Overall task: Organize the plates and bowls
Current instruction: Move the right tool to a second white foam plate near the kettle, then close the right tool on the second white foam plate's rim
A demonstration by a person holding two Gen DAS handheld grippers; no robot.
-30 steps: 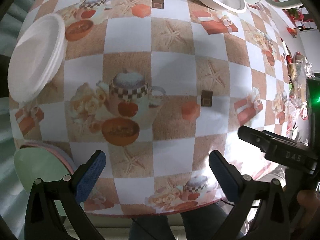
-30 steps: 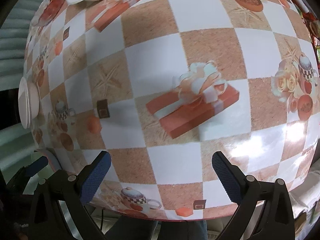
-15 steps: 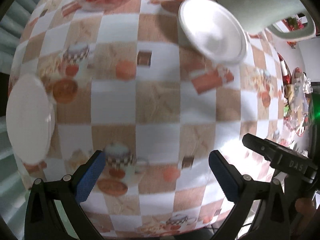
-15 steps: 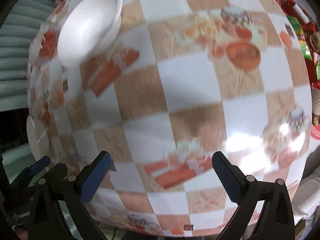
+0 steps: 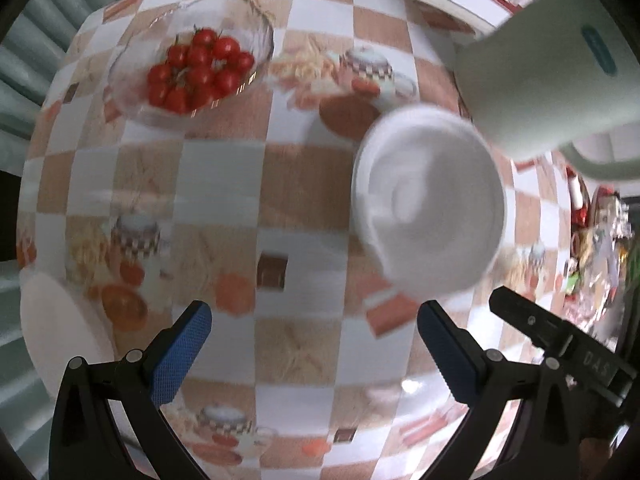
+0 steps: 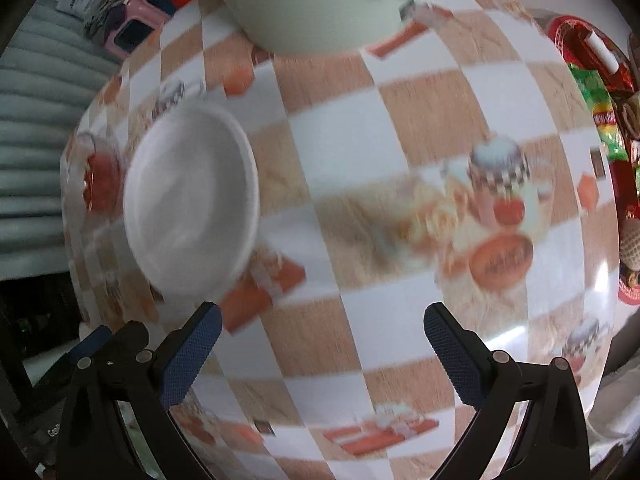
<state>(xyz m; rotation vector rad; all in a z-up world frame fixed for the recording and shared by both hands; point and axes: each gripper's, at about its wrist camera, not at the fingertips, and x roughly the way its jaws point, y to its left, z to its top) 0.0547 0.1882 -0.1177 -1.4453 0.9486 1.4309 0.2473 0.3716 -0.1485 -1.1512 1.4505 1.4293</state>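
- a glass bowl (image 5: 192, 68) is holding cherry tomatoes (image 5: 199, 72); the white bowl (image 5: 430, 200) is sitting empty.
- left gripper (image 5: 314, 354) and right gripper (image 6: 320, 356) are both hovering, gaping wide, gripping nothing.

Left wrist view: looks forward and down over the tabletop (image 5: 320, 184) from above its near edge, its fingers (image 5: 180, 354) at the bottom of frame. Right wrist view: similarly raised, facing the same tabletop (image 6: 400, 128) from further right. Both share the white bowl (image 5: 430, 200) (image 6: 192, 196) and the pale jug (image 5: 540, 76) (image 6: 312, 0); blur makes closeness hard to judge.
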